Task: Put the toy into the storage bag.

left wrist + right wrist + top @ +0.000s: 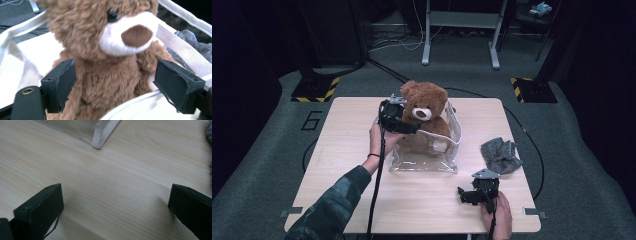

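A brown teddy bear (425,107) sits upright in a clear plastic bag with white trim (424,162) at the middle of the table. My left gripper (412,127) is at the bear's chest, open, its jaws on either side of the bear's body (110,82) with gaps showing. The bag's white rim (140,107) runs under the jaws. My right gripper (464,194) rests low over the table's near right, open, with bare wood between its jaws (115,202). The bag's corner (100,138) lies ahead of it.
A grey woolly cloth (500,155) lies on the table right of the bag. The light wooden table (342,130) has bare room at left and front. Beyond the far edge are carpet, cables and a metal stand's legs (459,35).
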Action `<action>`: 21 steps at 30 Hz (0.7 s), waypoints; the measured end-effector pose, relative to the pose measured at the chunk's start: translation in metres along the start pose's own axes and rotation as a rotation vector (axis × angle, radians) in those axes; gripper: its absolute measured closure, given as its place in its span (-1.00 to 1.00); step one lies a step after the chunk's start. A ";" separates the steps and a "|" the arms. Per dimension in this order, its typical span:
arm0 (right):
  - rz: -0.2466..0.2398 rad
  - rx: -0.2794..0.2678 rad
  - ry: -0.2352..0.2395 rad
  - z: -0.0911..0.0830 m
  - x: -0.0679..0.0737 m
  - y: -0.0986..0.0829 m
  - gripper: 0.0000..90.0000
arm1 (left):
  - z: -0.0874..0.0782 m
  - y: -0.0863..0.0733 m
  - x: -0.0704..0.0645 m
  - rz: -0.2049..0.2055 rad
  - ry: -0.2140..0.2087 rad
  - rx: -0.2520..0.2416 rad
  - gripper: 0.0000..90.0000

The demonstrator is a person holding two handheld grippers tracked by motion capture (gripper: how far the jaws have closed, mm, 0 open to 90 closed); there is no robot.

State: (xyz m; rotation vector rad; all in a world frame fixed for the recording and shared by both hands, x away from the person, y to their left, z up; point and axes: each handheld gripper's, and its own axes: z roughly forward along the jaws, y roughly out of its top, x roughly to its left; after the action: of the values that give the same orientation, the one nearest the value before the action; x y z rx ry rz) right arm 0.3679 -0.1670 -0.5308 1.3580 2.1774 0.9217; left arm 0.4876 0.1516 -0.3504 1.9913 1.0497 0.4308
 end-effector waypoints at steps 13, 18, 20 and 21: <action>0.000 0.000 0.000 0.000 0.000 0.000 -1.00 | -0.054 -0.036 0.023 -0.009 0.026 -0.058 -0.70; 0.000 0.000 0.000 0.000 0.000 0.000 -1.00 | -0.072 -0.063 0.038 -0.014 0.051 -0.059 -0.70; 0.000 0.000 0.000 0.000 0.000 0.000 -1.00 | -0.077 -0.076 0.045 -0.020 0.070 -0.060 -0.71; 0.000 0.000 0.000 0.000 0.000 0.000 -1.00 | -0.079 -0.082 0.047 -0.037 0.076 -0.069 -0.71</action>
State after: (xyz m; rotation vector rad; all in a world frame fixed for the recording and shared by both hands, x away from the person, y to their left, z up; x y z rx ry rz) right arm 0.3679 -0.1669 -0.5308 1.3581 2.1775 0.9217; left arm 0.4242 0.2557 -0.3716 1.9051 1.1020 0.5190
